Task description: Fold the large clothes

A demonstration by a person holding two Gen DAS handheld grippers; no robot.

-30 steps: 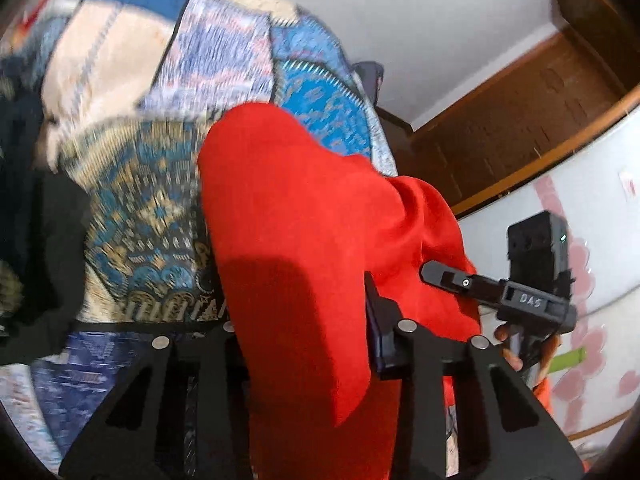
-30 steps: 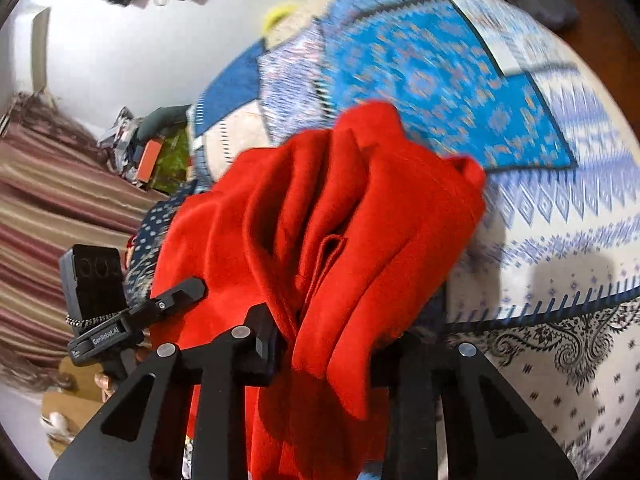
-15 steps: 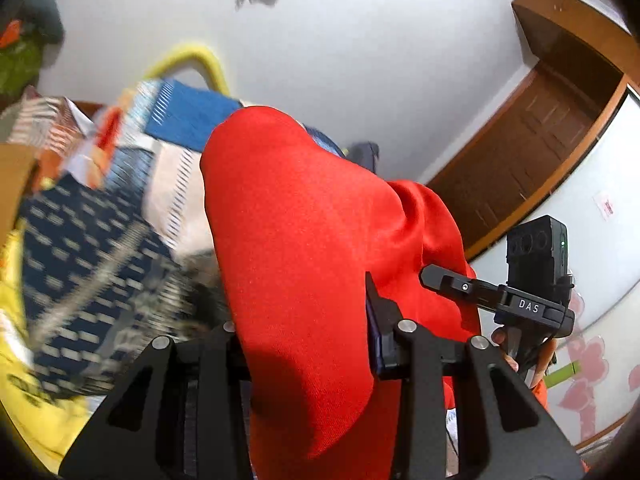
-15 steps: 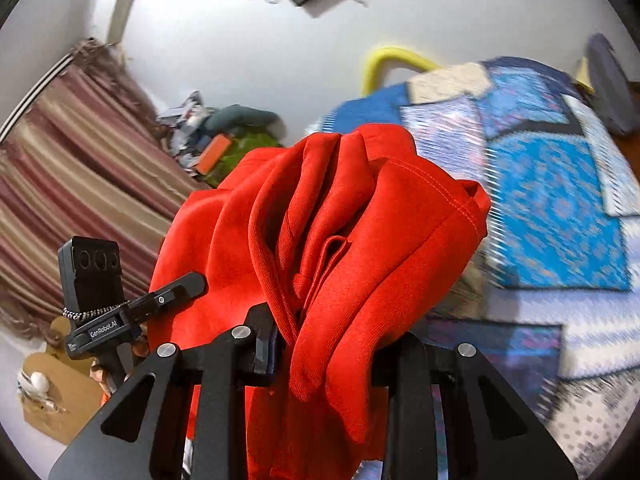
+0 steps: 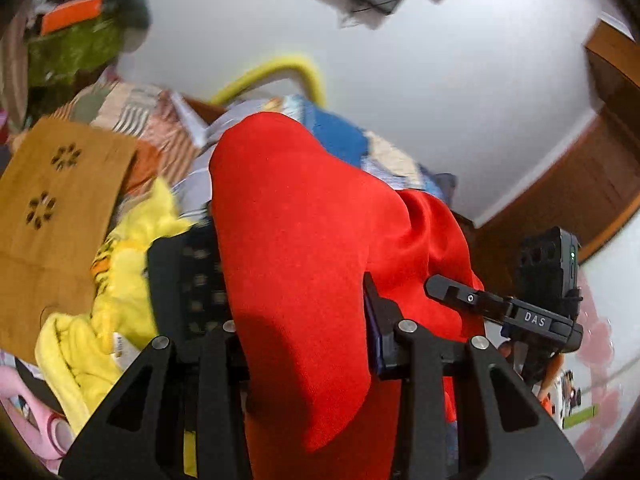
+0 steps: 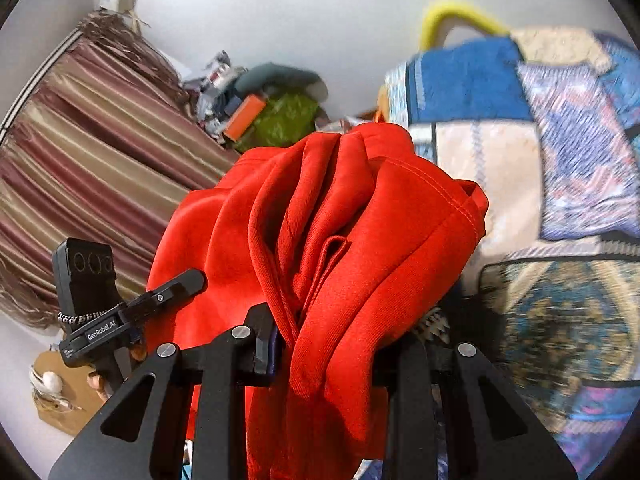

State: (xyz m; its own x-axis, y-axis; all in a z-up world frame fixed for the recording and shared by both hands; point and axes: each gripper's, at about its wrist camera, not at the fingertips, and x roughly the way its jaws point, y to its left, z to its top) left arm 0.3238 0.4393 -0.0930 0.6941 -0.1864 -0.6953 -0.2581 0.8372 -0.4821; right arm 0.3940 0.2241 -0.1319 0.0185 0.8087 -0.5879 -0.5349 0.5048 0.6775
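Red fabric fills the middle of both wrist views: a large red garment (image 5: 304, 264) is lifted clear of the bed, bunched and draped over the tools. The left hand-held gripper (image 5: 304, 344) has its jaws pressed onto a thick fold of the cloth, which rises in a smooth hump above the fingers and hangs down between the black finger arms. The right hand-held gripper (image 6: 324, 344) pinches the garment too, here as several gathered pleats with a stitched hem (image 6: 440, 196) showing on the right side.

Both tools are tilted upward, so each camera looks along its fingers toward the white wall (image 5: 440, 100) more than down at the bed. They are held near each other at about the same height: the right tool shows at the right edge of the left wrist view (image 5: 520, 312), and the left one at the left edge of the right wrist view (image 6: 120, 312), with a few of the person's fingers (image 6: 98, 384) visible on its handle.

Behind the garment lies the bed with a patchwork quilt (image 6: 560, 160) in blue, cream and purple. A yellow garment (image 5: 128, 264) and a brown paper bag (image 5: 52, 216) sit left of the cloth in the left wrist view, blurred. Striped curtains (image 6: 80, 160) hang at the left of the right wrist view.
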